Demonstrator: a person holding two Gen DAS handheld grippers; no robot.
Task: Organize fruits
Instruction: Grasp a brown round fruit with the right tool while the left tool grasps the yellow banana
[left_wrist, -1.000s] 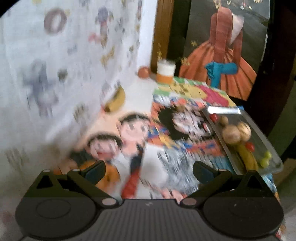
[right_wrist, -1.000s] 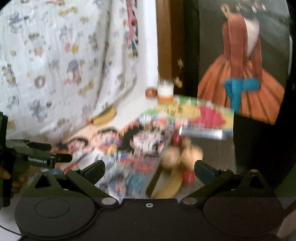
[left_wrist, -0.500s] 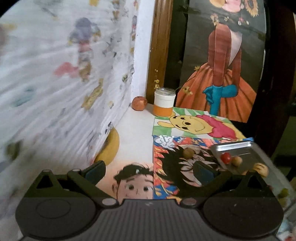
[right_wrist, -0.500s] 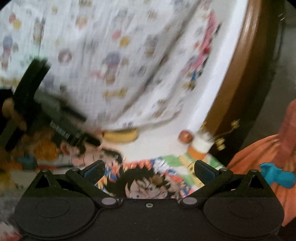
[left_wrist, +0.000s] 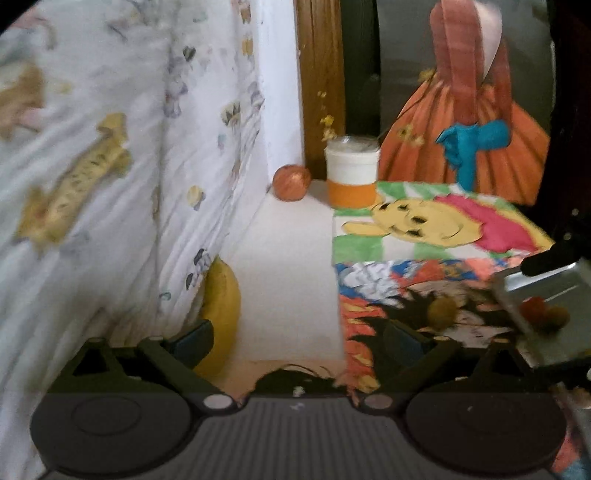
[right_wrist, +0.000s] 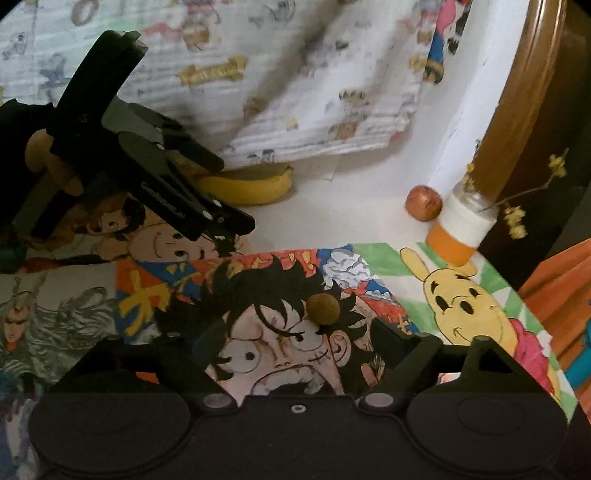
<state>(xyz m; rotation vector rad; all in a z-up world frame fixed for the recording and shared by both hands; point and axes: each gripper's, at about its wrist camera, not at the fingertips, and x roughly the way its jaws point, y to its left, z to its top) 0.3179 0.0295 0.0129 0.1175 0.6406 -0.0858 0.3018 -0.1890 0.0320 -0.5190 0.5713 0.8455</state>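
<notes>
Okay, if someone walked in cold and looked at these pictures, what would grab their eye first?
Probably the loud cartoon drawings covering the tabletop, with a small brownish round fruit sitting on the shouting face, just ahead of the open right gripper. Next, the yellow banana by the hanging printed cloth, and the reddish apple beside the orange-and-white jar in the far corner.

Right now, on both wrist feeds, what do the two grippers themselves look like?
Both look alike: black bodies with two round discs at the base, silver pivot pins, and angled link arms running to dark bluish pads. The left gripper has a grey ribbed panel between its discs; the right gripper has a plain black one with a small screw. Seen from the right wrist, the left one carries white lettering, too blurred to read. No cables or sleeves show.
</notes>
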